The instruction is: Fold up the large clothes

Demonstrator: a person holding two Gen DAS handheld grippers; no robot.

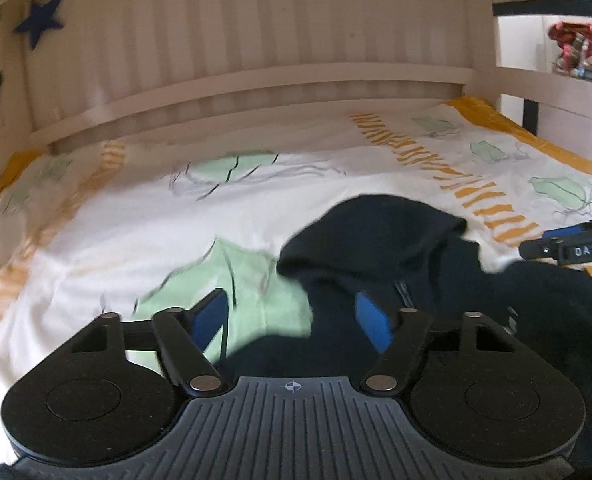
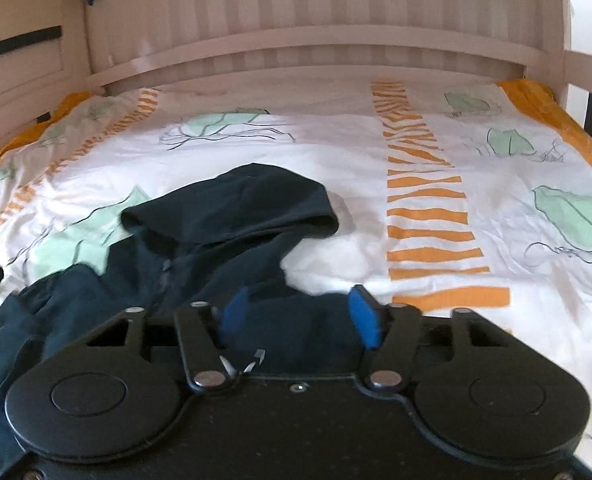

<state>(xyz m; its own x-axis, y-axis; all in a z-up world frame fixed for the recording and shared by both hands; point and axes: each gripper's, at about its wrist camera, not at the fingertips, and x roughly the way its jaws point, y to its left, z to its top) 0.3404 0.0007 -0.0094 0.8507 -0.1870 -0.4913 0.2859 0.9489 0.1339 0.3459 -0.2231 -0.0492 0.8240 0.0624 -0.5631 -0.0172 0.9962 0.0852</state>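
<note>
A dark navy hooded sweatshirt point(image 1: 380, 240) lies rumpled on a bed, its hood toward the headboard; it also shows in the right wrist view point(image 2: 223, 216). My left gripper point(image 1: 291, 316) is open, its blue pads apart just above the garment's left edge, holding nothing. My right gripper point(image 2: 298, 316) is open over the garment's right part, near its zipper. The right gripper's tip point(image 1: 568, 246) shows at the right edge of the left wrist view.
The bed has a white duvet point(image 2: 336, 160) with green shapes and orange stripes. A pale wooden headboard point(image 2: 296, 8) stands behind, with side rails. A blue felt star point(image 1: 39, 20) hangs at the upper left. Colourful items point(image 1: 580, 48) sit beyond the right rail.
</note>
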